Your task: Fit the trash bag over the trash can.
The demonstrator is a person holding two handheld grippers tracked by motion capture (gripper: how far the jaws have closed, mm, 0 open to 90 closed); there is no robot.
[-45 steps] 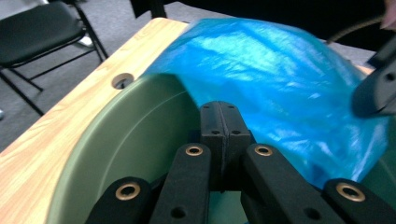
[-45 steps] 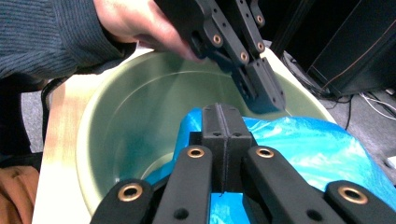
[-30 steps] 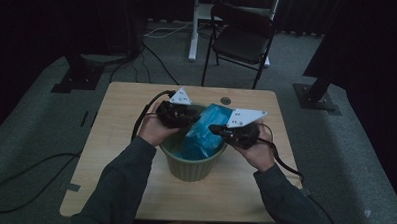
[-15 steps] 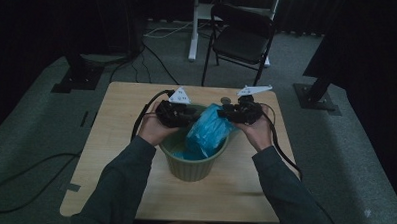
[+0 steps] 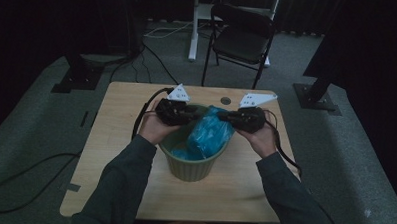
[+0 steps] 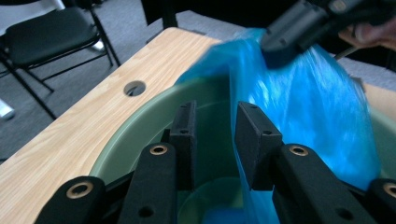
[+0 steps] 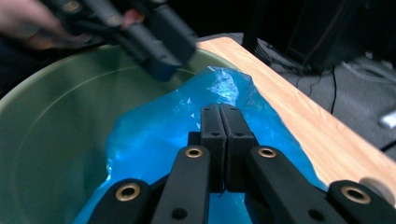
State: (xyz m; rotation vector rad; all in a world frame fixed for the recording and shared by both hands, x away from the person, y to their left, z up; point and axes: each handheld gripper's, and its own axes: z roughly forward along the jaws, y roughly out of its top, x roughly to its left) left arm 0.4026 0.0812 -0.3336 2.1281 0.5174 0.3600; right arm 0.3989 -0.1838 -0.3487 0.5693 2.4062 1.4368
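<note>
Plastic is the whole matter here: a blue bag (image 5: 208, 135) stands bunched in the right half of a green bin (image 5: 192, 164) at the centre of the high view, on the wooden table (image 5: 115, 134), its crumpled top rising above the bin's far right rim.

The right gripper (image 7: 223, 122) holds that top. In the right gripper view its fingers (image 7: 212, 128) are pressed together with the blue film pinched between them, having just closed on it, and the bag spreads away from them toward the lower left of that frame, down into the bin.

The left gripper (image 6: 212, 133) holds nothing. In the left gripper view its fingers (image 6: 183, 135) stand parted over the bin's hollow, and the bag's near edge runs as a steep line just along the inner face of the right-hand finger, touching it or nearly so; the gap itself shows only green wall. The film therefore lies to the right of the left fingers in that view and climbs to the upper right, where the other gripper pinches it.

So the bag's long axis runs from the bin's floor up to the right-hand pinch. By my reading, the left fingers need only a short sideways shift toward that edge to catch a second hold and spread the mouth over the rim.
</note>
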